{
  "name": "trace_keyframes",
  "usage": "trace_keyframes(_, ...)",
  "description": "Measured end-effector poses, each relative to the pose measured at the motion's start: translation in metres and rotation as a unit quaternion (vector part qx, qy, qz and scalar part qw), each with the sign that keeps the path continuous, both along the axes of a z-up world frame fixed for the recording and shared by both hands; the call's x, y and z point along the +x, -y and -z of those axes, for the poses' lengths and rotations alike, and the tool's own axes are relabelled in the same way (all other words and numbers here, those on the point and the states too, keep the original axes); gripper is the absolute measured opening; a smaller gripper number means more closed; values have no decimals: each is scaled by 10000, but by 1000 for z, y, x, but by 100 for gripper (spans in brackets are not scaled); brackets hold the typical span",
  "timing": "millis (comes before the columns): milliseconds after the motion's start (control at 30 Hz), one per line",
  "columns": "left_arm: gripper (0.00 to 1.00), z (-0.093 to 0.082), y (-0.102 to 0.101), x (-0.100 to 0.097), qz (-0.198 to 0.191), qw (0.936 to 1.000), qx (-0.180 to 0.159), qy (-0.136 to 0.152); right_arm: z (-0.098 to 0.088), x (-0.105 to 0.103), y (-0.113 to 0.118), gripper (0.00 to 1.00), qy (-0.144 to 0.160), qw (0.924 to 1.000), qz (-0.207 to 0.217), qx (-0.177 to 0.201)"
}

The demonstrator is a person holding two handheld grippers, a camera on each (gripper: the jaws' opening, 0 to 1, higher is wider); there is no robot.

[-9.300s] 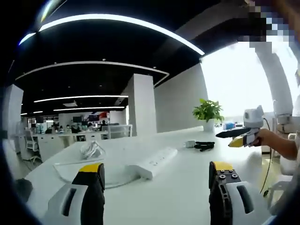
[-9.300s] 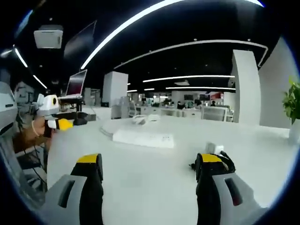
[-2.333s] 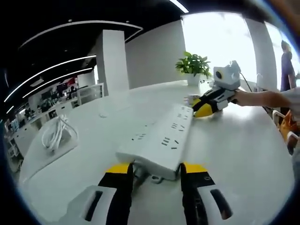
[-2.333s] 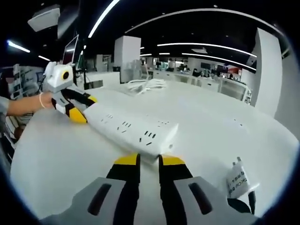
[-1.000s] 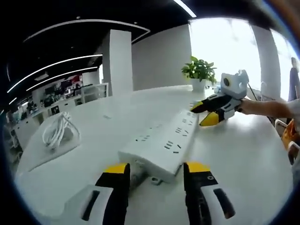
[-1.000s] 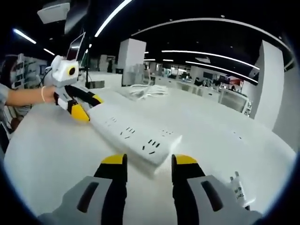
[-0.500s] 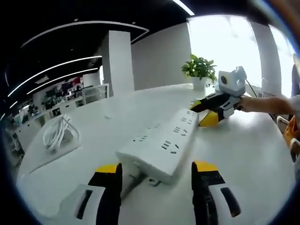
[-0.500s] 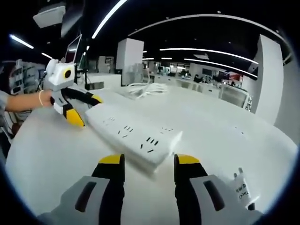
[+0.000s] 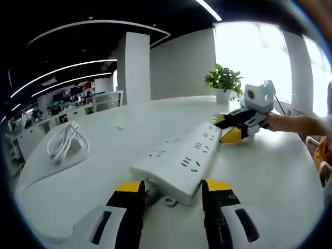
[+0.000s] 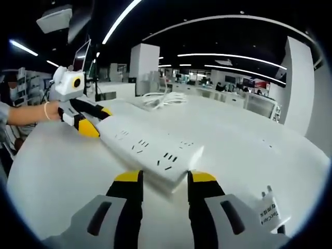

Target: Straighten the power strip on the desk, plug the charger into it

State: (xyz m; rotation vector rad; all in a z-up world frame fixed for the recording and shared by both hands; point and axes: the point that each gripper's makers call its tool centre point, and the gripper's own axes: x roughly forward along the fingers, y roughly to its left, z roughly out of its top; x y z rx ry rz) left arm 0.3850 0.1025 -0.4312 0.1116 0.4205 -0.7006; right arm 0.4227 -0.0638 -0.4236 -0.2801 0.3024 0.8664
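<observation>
Power strip [image 9: 180, 161] lies flat on the desk [image 9: 270, 171], its ends framed by the released left gripper [image 9: 170, 190] and released right gripper [image 10: 161, 181].

Both views sit low over the surface [image 9: 270, 171], close in, at opposite ends of the power strip [image 9: 179, 161], facing each other along it. Shared: the strip, the surface; each shows the opposite gripper.
</observation>
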Motion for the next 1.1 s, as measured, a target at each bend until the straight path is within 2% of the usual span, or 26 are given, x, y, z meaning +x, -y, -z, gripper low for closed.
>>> trace_keyframes(667, 44, -1, 0, 0, 212, 9997, 85, -72, -1, -6, 2, 29, -225, 9996, 156, 98)
trace_keyframes(1100, 44, -1, 1, 2, 479, 9987, 137, -118, -1, -11, 6, 27, -198, 9996, 208, 27)
